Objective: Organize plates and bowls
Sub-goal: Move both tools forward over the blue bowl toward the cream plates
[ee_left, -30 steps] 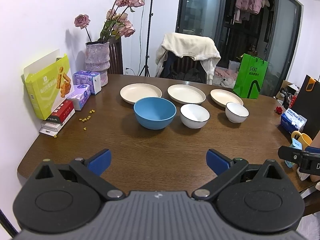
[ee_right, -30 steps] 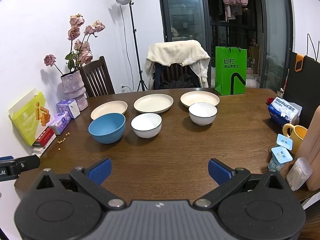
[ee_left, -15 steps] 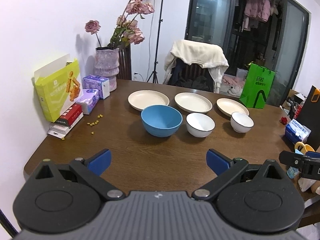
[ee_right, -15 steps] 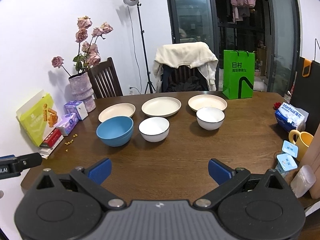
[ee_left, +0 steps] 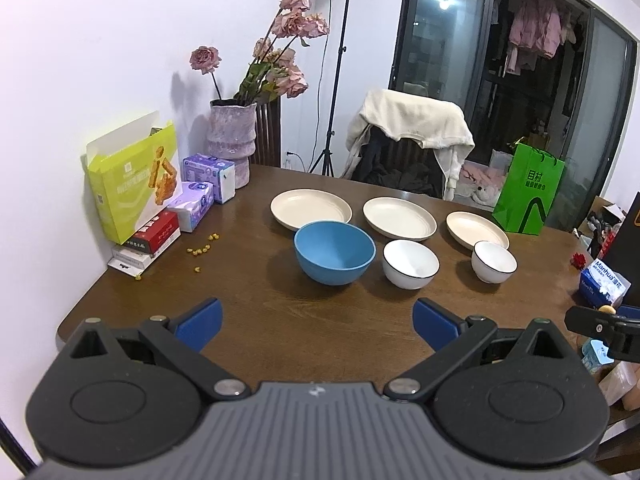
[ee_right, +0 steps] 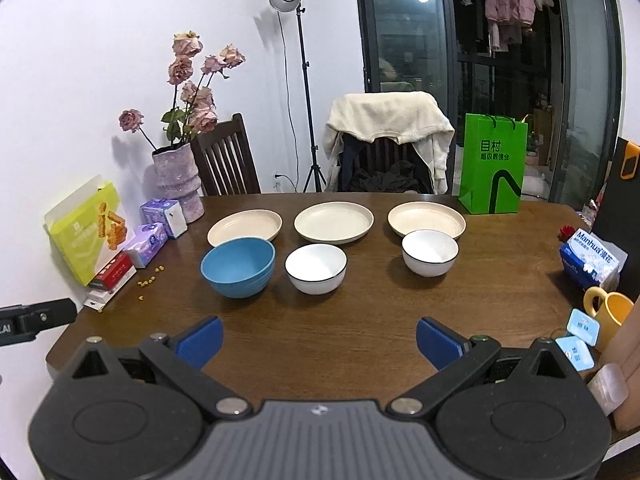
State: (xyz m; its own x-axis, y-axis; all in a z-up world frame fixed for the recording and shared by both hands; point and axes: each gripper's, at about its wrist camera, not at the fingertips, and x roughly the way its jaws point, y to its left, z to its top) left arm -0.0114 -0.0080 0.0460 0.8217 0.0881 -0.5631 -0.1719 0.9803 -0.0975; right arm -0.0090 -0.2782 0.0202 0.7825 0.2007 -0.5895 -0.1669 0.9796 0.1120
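Three cream plates stand in a row at the back of the brown table: left plate (ee_left: 311, 209) (ee_right: 244, 227), middle plate (ee_left: 399, 217) (ee_right: 333, 222), right plate (ee_left: 477, 230) (ee_right: 426, 220). In front of them sit a blue bowl (ee_left: 334, 252) (ee_right: 237, 266), a white bowl (ee_left: 410, 263) (ee_right: 315, 268) and a smaller white bowl (ee_left: 493, 267) (ee_right: 429, 252). My left gripper (ee_left: 317, 322) is open and empty, held over the near table edge, well short of the blue bowl. My right gripper (ee_right: 319, 340) is likewise open and empty near the front edge.
Along the left wall stand a yellow-green box (ee_left: 132, 182), tissue packs (ee_left: 192, 204), a vase of roses (ee_left: 233, 142) and scattered yellow bits (ee_left: 202, 247). A green bag (ee_right: 493, 168), tissue box (ee_right: 592, 260), yellow mug (ee_right: 608, 316) and small packets (ee_right: 576, 340) crowd the right side.
Both grippers have drawn back and risen slightly, so the dishes look a little farther away. The plates and bowls have not moved. Both stay open.
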